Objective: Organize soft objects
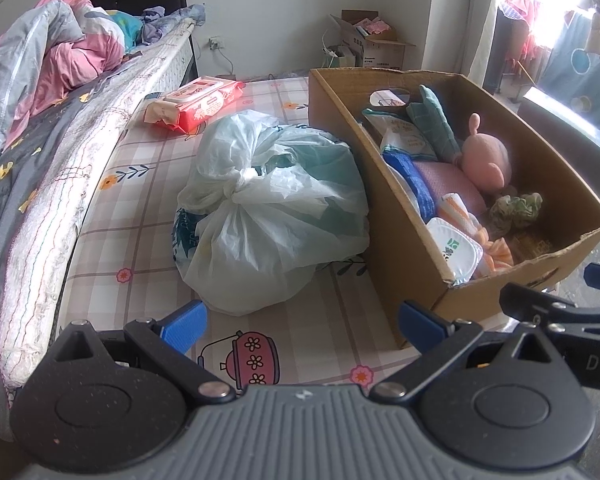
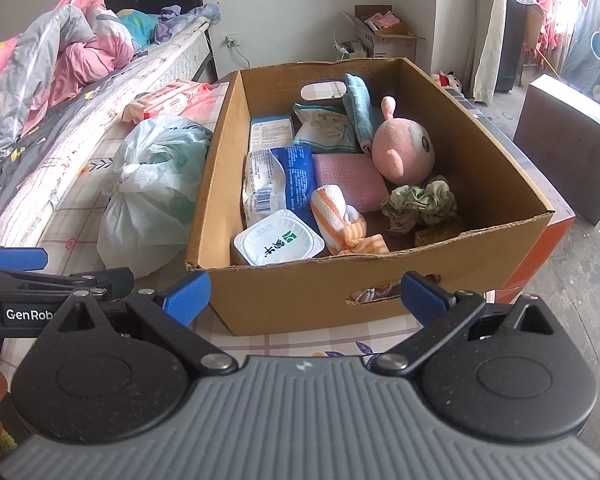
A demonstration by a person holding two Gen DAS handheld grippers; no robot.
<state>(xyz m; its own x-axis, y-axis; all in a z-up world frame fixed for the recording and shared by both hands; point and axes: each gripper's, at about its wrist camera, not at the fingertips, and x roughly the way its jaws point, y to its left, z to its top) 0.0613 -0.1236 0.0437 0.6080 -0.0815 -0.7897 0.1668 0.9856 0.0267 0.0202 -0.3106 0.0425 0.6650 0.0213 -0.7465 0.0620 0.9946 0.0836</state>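
A cardboard box stands on the patterned mat, also seen at the right in the left wrist view as the box. Inside lie a pink plush toy, a rolled orange-striped towel, a pink cloth, a teal towel, a green scrunched fabric and wipe packs. A knotted white plastic bag sits left of the box. My left gripper is open, just short of the bag. My right gripper is open before the box's front wall, empty.
A red wipes pack lies on the mat near the bed, which carries rumpled pink and grey bedding. Another open carton stands by the far wall. A dark cabinet is on the right, with bare floor beside it.
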